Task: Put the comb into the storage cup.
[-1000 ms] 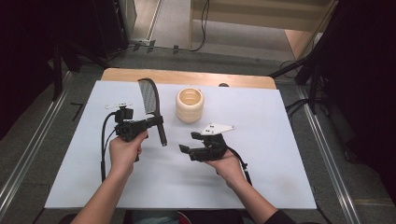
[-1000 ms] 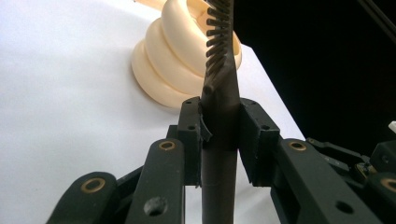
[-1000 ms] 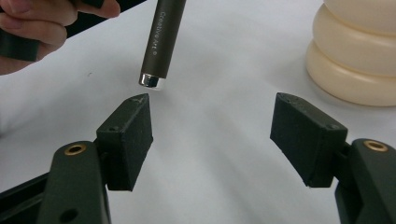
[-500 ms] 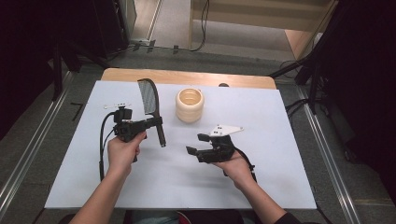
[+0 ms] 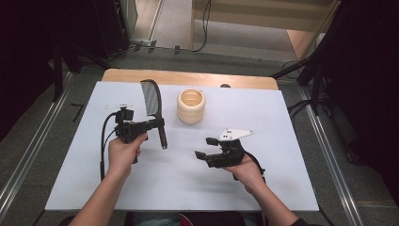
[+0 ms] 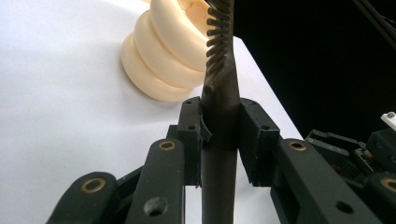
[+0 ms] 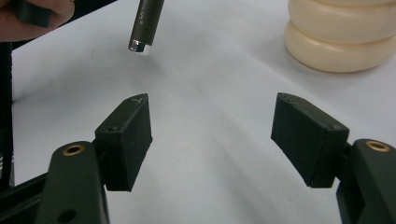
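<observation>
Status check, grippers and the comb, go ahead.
Left gripper shut on comb handle, comb lifted off table. Right gripper open, holding nothing. Cream cup beside comb; no obstruction between them.

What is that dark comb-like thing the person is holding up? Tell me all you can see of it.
It is a dark comb with a broad, slightly curved toothed head and a long round handle ending in a small silvery tip. It looks like plastic. The left claw is shut on the handle just below the teeth, holding it above the white table, head pointing away from the person, beside the cream ribbed cup, not touching it.
</observation>
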A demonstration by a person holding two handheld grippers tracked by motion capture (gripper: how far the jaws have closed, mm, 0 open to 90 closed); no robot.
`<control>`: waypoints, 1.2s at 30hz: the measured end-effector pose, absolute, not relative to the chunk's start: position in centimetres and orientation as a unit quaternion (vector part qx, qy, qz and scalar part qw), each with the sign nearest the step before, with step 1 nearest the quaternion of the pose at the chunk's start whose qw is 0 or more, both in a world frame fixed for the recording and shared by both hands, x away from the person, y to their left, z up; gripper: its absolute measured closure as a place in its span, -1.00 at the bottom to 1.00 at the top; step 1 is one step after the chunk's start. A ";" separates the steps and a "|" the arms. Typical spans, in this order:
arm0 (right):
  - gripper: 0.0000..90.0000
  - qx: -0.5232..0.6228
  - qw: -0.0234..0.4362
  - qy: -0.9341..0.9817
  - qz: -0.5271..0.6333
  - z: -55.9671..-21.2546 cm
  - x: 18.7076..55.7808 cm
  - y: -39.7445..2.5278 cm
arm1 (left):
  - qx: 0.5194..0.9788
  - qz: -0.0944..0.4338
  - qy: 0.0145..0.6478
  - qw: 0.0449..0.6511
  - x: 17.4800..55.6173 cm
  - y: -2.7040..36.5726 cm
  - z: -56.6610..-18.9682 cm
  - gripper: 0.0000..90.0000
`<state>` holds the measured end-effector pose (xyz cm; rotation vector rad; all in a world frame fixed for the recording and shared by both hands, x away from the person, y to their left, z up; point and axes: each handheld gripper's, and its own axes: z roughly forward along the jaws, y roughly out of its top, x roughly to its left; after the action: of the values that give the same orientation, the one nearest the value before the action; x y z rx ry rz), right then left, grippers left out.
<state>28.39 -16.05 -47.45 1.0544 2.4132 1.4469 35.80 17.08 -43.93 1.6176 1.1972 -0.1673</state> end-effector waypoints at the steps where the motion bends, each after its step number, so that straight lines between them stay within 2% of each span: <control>1: -0.41 0.349 0.069 0.803 0.479 -47.5 28.3 -16.2 | 0.678 -0.071 0.501 0.533 35.8 17.1 -44.0 0.62; 36: -0.41 0.368 0.069 0.805 0.460 -48.2 26.5 -21.4 | 0.708 -0.078 0.452 0.537 37.4 14.9 -43.7 0.62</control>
<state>26.46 -21.38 -48.23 1.1084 2.4230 1.3845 37.37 14.87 -43.67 1.6841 1.0762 -0.1849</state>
